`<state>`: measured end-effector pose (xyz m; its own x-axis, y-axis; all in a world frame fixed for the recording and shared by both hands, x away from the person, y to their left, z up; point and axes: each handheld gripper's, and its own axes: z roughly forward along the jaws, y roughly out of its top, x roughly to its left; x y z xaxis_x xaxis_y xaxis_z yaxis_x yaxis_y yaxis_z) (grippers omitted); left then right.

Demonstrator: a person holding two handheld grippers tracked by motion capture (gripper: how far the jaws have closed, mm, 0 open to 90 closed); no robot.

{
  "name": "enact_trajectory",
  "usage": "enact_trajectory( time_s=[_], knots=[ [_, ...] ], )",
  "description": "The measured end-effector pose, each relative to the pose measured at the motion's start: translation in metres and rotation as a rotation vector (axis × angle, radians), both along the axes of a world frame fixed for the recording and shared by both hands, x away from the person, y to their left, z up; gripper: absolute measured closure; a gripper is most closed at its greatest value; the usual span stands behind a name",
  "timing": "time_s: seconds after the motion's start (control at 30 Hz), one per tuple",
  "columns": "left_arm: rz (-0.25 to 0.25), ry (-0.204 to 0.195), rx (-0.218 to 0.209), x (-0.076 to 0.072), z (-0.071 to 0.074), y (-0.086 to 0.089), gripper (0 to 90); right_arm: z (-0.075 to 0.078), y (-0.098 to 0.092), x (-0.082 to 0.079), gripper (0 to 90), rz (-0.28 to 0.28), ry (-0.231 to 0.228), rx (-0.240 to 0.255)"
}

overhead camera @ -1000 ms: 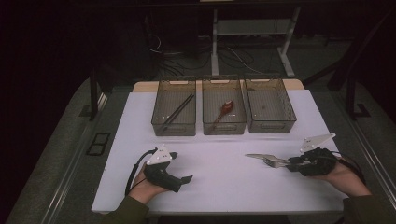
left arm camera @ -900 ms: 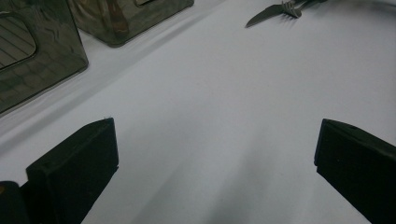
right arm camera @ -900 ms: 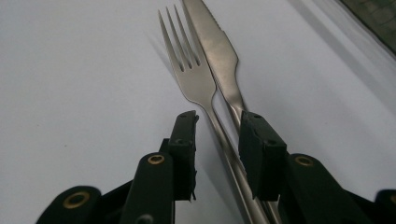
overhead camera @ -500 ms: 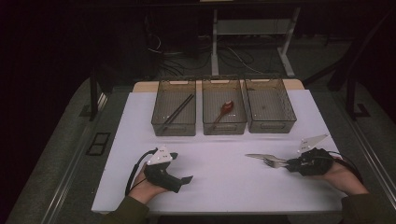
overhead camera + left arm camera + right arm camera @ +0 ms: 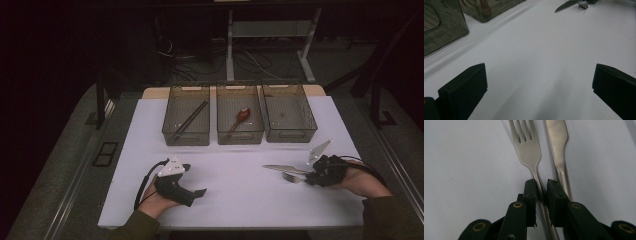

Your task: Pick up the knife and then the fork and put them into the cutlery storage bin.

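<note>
The right gripper [image 5: 541,185] has its two black jaws drawn in close around the handle of the fork [image 5: 527,147]. They have just been closing, and the handle runs straight up the narrow gap between them. The left-hand pad lies against the handle; on the other side a thin sliver of space may remain, so a full pinch cannot be confirmed. The fork lies flat on the white table [image 5: 461,170], its tines pointing away from the fingertips. A knife [image 5: 556,142] lies just beside the fork, outside the right-hand jaw and parallel to it.

The left gripper [image 5: 539,85] has its jaws spread wide, with nothing but bare table between them. Far beyond its fingertips, the fork and knife show at the top edge of the left gripper view.

Counted: one fork, one knife, three clear bins [image 5: 240,120] in a row well beyond both grippers. The left bin [image 5: 186,122] holds a pair of dark chopsticks [image 5: 190,120], the middle one a red spoon [image 5: 238,119].

In the high view the right hand [image 5: 357,180] lies low on the table, its gripper pointing level across it toward the cutlery. The left hand [image 5: 155,200] rests on the table near the front edge, its gripper aimed toward the centre.
</note>
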<state>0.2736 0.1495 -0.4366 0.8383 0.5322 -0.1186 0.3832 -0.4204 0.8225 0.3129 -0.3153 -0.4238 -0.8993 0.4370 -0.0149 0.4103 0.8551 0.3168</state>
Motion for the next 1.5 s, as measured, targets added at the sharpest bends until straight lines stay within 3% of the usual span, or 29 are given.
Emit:
enact_trajectory(
  time_s=[0.17,0.27,0.37,0.43,0.53,0.6,0.93,1.03,1.5],
  knots=[
    [-0.001,0.0,0.0,0.0,0.0,0.0,0.0,0.002,0.009,0.005,79.7,0.048,0.02,-0.075],
    [-0.001,-0.001,-0.001,0.0,0.0,0.0,0.0,0.002,0.013,0.004,83.7,0.06,0.032,-0.081],
    [-0.002,-0.002,0.001,0.0,0.0,0.0,0.0,0.002,0.012,0.003,85.6,0.076,0.015,-0.089],
    [-0.003,-0.006,0.005,0.0,0.001,0.0,0.0,0.003,0.012,0.002,85.6,0.064,0.027,-0.072],
    [0.0,-0.005,-0.001,0.0,0.001,0.0,0.0,0.003,0.008,0.002,85.6,0.068,0.011,-0.059],
    [-0.001,-0.005,-0.002,0.0,0.001,0.0,0.0,0.004,0.005,0.002,85.6,0.06,0.001,-0.038],
    [-0.006,-0.011,0.006,0.0,0.001,0.002,0.0,0.017,-0.011,-0.003,85.6,-0.042,-0.044,0.165],
    [-0.006,-0.014,0.005,0.0,0.001,0.002,0.0,0.021,-0.015,-0.004,85.6,-0.096,-0.056,0.235],
    [-0.007,-0.015,-0.004,0.001,-0.001,0.007,0.0,0.034,-0.031,-0.001,85.7,-0.296,-0.157,0.439]
  ],
)
